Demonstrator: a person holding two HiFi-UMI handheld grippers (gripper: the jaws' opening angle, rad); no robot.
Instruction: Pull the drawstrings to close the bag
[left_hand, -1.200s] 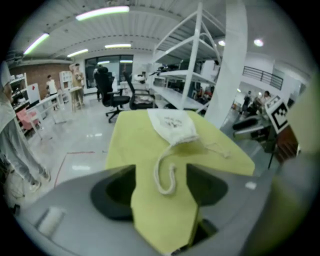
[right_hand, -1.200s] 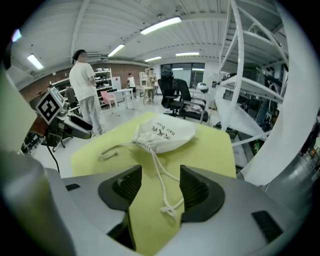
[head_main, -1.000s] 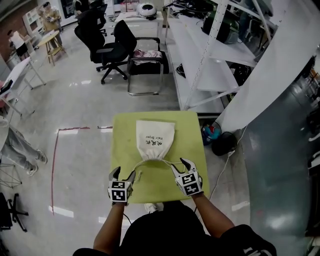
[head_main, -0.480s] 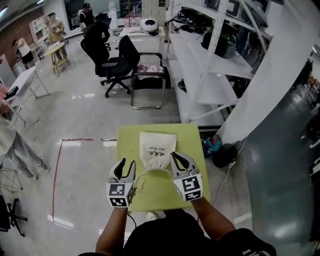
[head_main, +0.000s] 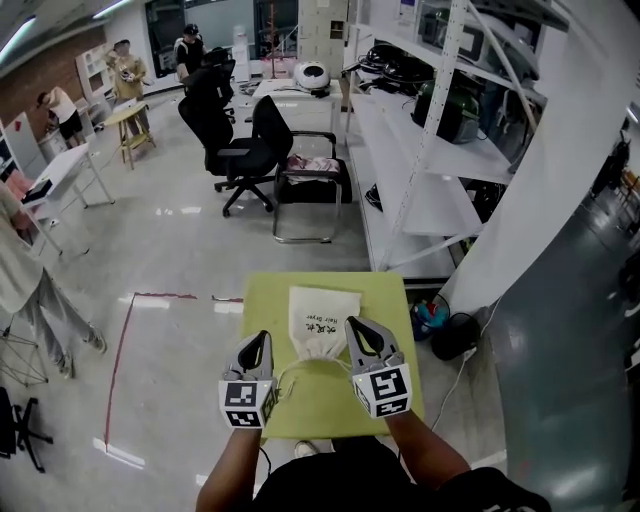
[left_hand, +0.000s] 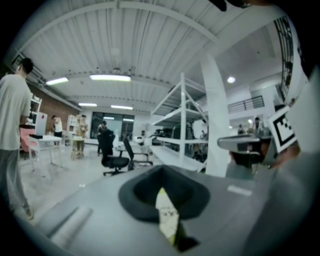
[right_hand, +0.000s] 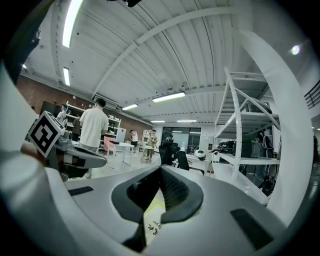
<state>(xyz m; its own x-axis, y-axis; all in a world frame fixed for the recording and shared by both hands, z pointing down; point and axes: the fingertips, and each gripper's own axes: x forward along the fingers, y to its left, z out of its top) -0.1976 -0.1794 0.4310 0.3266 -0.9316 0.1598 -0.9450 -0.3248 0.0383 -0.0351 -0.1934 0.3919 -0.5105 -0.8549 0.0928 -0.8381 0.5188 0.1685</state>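
Tabletop (head_main: 400, 300) is occupied by the cinched white bag (head_main: 322, 318). Left gripper (head_main: 259, 340) at its 8 o'clock and right gripper (head_main: 353, 326) at 4 o'clock are pressed together, empty.

1. My head camera looks steeply down from above onto the green table (head_main: 262, 300), with the left gripper (head_main: 257, 342) and right gripper (head_main: 357, 330) close at 6 o'clock.
2. The left gripper view looks roughly level along its own jaws, which crowd the lower frame.
3. The right gripper view sits likewise, alongside it.
4. All three views share the black office chairs (head_main: 240, 155) and white shelving (head_main: 420, 200). The left gripper view catches the right gripper at 3 o'clock, and the right gripper view catches the left gripper at 9 o'clock.
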